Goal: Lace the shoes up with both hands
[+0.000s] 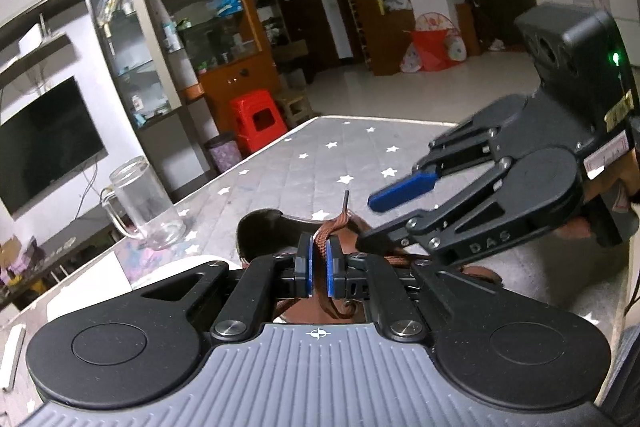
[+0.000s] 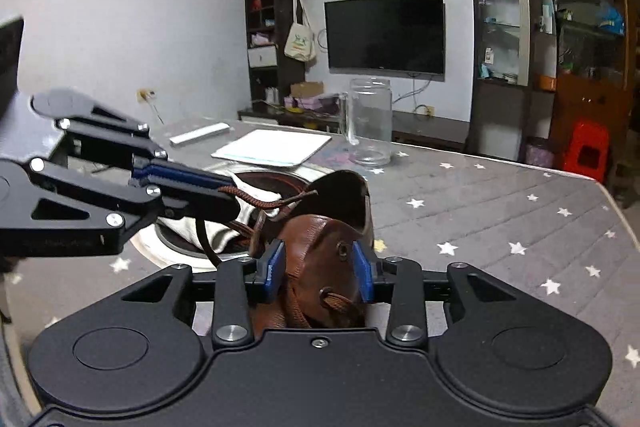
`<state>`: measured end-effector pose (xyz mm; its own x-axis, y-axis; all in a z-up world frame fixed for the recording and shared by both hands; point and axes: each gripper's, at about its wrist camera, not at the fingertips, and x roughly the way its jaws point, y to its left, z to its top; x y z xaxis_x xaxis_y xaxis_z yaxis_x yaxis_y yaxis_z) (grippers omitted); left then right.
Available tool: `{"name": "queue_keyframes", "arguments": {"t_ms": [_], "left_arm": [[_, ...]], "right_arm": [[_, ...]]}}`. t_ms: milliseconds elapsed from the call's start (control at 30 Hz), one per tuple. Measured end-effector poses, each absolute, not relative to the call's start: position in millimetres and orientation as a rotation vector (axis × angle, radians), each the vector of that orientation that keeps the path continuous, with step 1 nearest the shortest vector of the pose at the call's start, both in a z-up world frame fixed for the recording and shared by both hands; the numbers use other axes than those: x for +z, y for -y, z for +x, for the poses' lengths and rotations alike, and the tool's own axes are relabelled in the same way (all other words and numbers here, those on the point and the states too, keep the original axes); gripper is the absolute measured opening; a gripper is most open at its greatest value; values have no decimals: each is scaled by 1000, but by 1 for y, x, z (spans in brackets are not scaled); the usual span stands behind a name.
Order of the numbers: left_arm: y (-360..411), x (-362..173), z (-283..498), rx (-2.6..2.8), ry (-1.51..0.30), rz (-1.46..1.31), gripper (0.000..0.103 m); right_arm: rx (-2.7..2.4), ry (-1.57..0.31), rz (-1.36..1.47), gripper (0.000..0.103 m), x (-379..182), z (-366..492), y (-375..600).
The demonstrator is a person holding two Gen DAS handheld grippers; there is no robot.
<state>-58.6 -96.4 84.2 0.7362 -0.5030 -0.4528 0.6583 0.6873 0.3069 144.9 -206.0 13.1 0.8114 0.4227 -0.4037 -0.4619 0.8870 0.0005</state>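
Only writing I can actually read here is "DAS", embossed on the lower arm of the right hand-held gripper (image 1: pixel 384 219) in the left wrist view; the stickers on its body are too blurry to make out.

The brown leather lace-up shoe (image 2: pixel 320 239) is sitting on the grey star-print quilted cover of the desk (image 2: pixel 500 211). From the right wrist camera its long axis is running away from the lens, with the dark open collar at the far end.

The left hand-held gripper (image 1: pixel 319 267) is pinching the brown woven shoelace (image 1: pixel 325 239) between its blue pads, nearly fully closed, and the lace's dark tip (image 1: pixel 346 199) is sticking straight up past the fingers. The right hand-held gripper is standing partly open, its blue pads on either side of the shoe's upper by an eyelet (image 2: pixel 342 250); I can't tell whether they're actually touching the leather.

Containers: a clear glass jar with a handle (image 2: pixel 368 119) is standing upright on the desk beyond the shoe, looking empty. A round dark-rimmed basin (image 2: pixel 256 183) is sitting just behind the shoe with some white cloth (image 2: pixel 224 231) lying in it.
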Motion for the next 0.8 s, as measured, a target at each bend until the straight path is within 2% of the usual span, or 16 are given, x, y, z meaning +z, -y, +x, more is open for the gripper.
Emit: {"name": "queue_keyframes", "arguments": {"t_ms": [367, 800], "left_arm": [[109, 74, -45, -725, -351, 615, 7], [121, 74, -29, -790, -373, 804, 8]], "right_arm": [[423, -422, -119, 45, 20, 149, 227], [440, -433, -109, 45, 21, 150, 235]]}}
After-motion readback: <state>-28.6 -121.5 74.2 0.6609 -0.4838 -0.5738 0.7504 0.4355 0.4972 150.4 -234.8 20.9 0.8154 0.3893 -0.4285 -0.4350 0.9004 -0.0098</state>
